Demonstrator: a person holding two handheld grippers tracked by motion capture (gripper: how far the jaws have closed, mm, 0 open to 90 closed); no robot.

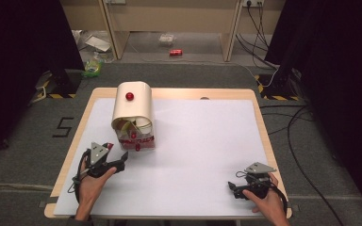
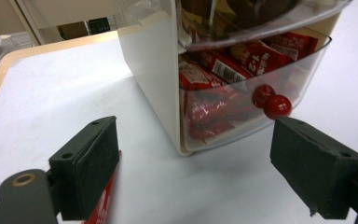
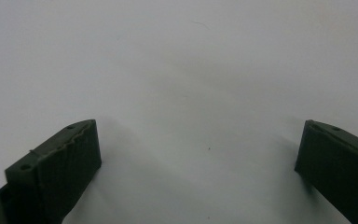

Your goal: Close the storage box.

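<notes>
Cream box-shaped dispenser with clear drawers (image 1: 133, 113) of red packets sits at 11 o'clock. Left gripper (image 1: 118, 162) spread, just short of the lower drawer's red knob (image 2: 277, 106); next likely pinch-and-pull. Right gripper (image 1: 233, 188) spread, idle at 5 o'clock.

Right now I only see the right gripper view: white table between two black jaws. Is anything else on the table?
Observer: Yes. A cream box with a domed lid stands at the far left of the table.
Operator: What's inside?
Observer: Red packets, packed in a clear drawer at the bottom.
Operator: Can the drawer be pulled?
Observer: It has a round red knob on its front.
Operator: Where's the other hand-held gripper?
Observer: The left hand-held gripper is open, just in front of the box, facing that knob.
</notes>
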